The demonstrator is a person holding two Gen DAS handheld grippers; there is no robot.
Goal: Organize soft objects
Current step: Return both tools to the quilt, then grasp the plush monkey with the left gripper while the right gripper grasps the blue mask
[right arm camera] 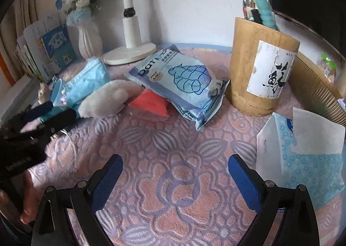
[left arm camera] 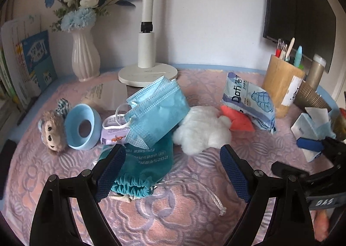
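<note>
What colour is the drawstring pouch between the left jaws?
Teal, with pale printed lettering: the drawstring pouch shows best in the left wrist view.

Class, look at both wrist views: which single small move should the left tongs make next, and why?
Probably ease the left tongs forward and down onto the teal drawstring pouch. They stand open and empty, the pouch lies nearest, partly between the fingers, with the blue face masks resting on its far end.

a teal drawstring pouch (left arm camera: 147, 164) lies flat, blue face masks (left arm camera: 155, 112) heaped on its far end; beside them a white plush (left arm camera: 203, 131), a brown monkey plush (left arm camera: 52, 133) lying face-up at left.
</note>
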